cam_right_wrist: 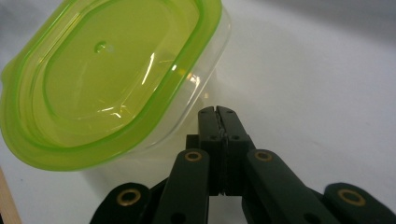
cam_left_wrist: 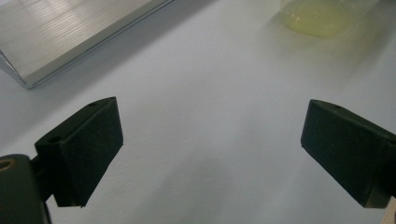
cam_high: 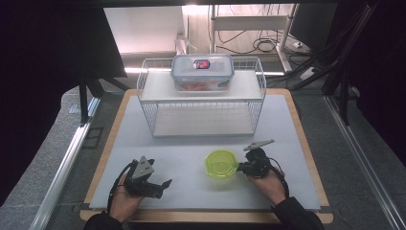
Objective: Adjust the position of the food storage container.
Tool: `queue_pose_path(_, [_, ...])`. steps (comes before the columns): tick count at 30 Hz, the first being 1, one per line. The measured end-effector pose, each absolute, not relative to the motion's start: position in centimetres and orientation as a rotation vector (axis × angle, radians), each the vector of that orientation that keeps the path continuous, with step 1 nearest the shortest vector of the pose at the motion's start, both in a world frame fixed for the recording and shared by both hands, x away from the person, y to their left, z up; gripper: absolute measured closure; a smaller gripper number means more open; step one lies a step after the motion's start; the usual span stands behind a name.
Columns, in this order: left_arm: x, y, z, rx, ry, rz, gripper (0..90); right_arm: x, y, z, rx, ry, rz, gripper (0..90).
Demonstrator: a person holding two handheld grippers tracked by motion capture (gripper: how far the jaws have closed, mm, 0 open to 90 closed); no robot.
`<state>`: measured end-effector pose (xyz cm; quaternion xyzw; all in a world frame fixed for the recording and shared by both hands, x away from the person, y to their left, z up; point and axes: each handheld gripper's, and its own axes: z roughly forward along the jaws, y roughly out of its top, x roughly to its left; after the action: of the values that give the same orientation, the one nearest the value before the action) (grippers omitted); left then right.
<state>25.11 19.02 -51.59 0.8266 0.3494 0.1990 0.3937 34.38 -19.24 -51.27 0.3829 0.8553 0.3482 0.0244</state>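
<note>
Green-lidded container (cam_high: 221, 164) on counter (cam_high: 191, 191), front-centre. Right hand-held gripper (cam_high: 242, 167) jaws pressed together, empty, tips against container's right wall (cam_right_wrist: 205, 88), w/ near side tipped up; judged nudging, not gripping. Left hand-held gripper (cam_high: 163, 186) jaws wide apart, parked well left. Open room left of container & fwd to wire rack (cam_high: 201, 103); counter edge near behind.

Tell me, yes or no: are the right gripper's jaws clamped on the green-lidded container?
No: in the right gripper view the right gripper has its jaws pressed together with nothing between them, tips beside the clear wall of the green-lidded container.
</note>
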Motion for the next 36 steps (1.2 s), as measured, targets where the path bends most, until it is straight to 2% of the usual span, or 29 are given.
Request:
queue_pose_path(15, [25.1, 19.0, -51.6, 2.108, 0.879, 0.506, 5.4, 34.2, -15.5, -51.8, 1.088, 2.716, 1.08, 90.0])
queue_pose_path(21, [25.1, 19.0, -51.7, 2.116, 0.88, 0.496, 5.4, 34.2, -16.4, -51.2, 1.058, 2.653, 1.051, 83.9])
queue_pose_path(28, [25.2, 18.7, -52.0, 2.133, 0.872, 0.494, 5.3, 34.0, -17.9, -50.4, 1.013, 2.569, 1.06, 69.6])
queue_pose_path(32, [25.2, 18.6, -52.1, 2.146, 0.864, 0.495, 5.3, 33.8, -18.7, -49.9, 0.985, 2.529, 1.085, 56.4])
queue_pose_path(36, [25.2, 18.5, -52.2, 2.154, 0.856, 0.494, 5.2, 33.7, -19.3, -49.8, 0.967, 2.517, 1.1, 39.2])
